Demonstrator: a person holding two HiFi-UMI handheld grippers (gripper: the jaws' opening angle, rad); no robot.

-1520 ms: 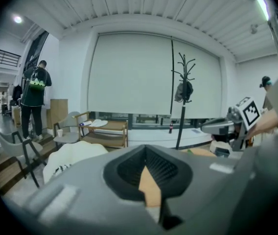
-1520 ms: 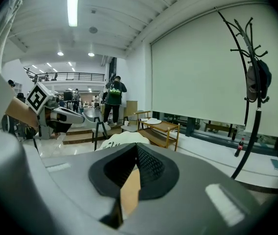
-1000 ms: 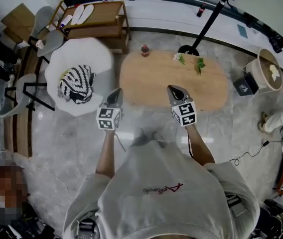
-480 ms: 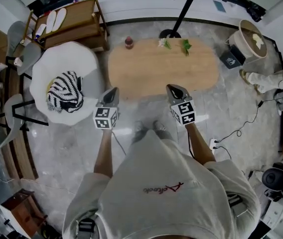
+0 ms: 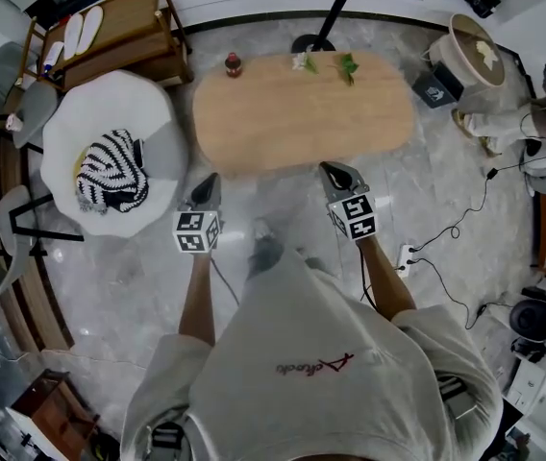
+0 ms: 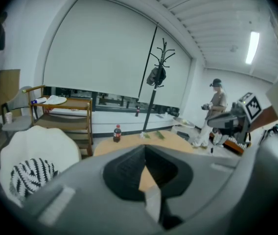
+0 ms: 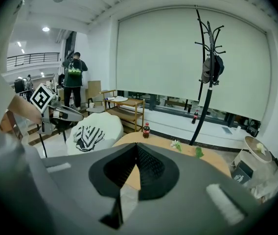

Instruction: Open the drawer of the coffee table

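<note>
Lying straight ahead of both tools, the oval light-wood coffee table (image 5: pixel 292 123) runs its long axis crosswise; its drawer is hidden beneath the top. The left tool (image 5: pixel 210 179) and the right tool (image 5: pixel 336 169), both closed and empty, hang near its front edge. The right tool is closer to the middle of that edge.

Left gripper (image 6: pixel 145 147), jaws shut, nothing held.
Beyond the jaws a wooden table (image 6: pixel 174 141) is seen, with a cola bottle (image 6: pixel 116 133) standing at its far-left end. A white chair (image 6: pixel 41 148) bearing a striped cushion (image 6: pixel 30 176) is placed left; a coat stand (image 6: pixel 152 89) is seen behind, the right gripper (image 6: pixel 212 123) at right.
</note>
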